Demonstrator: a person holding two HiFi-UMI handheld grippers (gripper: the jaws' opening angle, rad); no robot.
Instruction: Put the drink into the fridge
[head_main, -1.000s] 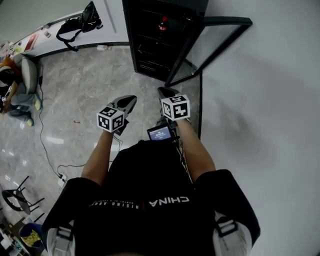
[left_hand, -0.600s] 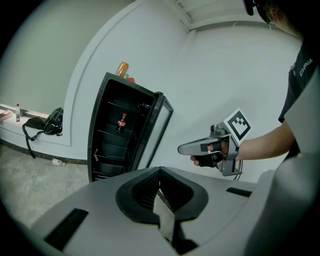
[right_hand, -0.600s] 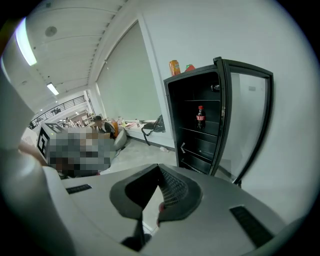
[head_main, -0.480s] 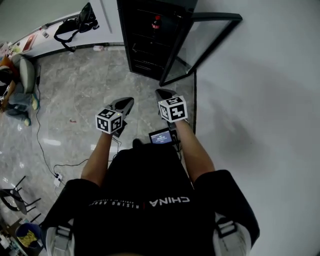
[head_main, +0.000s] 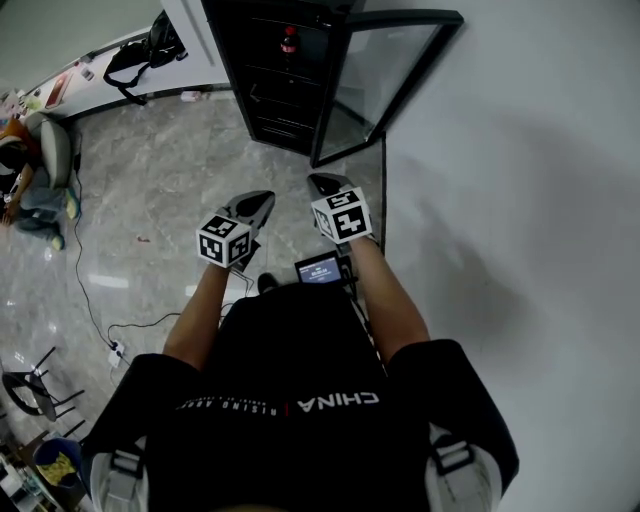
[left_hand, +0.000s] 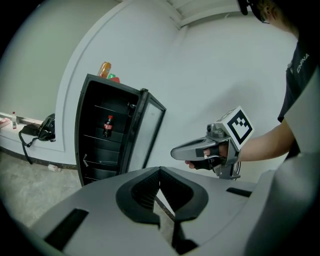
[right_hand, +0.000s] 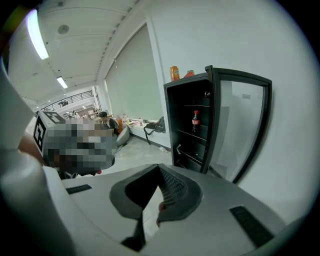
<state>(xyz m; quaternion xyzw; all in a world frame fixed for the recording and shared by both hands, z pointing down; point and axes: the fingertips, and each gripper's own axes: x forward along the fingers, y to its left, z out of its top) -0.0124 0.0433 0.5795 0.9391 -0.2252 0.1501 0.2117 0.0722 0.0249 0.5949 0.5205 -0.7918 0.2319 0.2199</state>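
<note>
A black fridge (head_main: 270, 80) stands ahead with its glass door (head_main: 375, 75) swung open to the right. A cola bottle (head_main: 289, 42) stands upright on an upper shelf inside; it also shows in the left gripper view (left_hand: 107, 126) and the right gripper view (right_hand: 195, 121). My left gripper (head_main: 262, 200) and right gripper (head_main: 322, 184) hang side by side at waist height, well short of the fridge. Both are shut with nothing between the jaws. The left gripper view shows the right gripper (left_hand: 175, 152) in a hand.
An orange bottle (right_hand: 174, 73) and a red item sit on top of the fridge. A white wall (head_main: 520, 200) runs along the right. On the left are a chair with a person (head_main: 40, 160), a black bag (head_main: 150, 50) on a counter, and a floor cable (head_main: 95, 300).
In the head view the fridge has slid left and toward the top edge. Both grippers stay shut, in much the same pose in front of the body.
</note>
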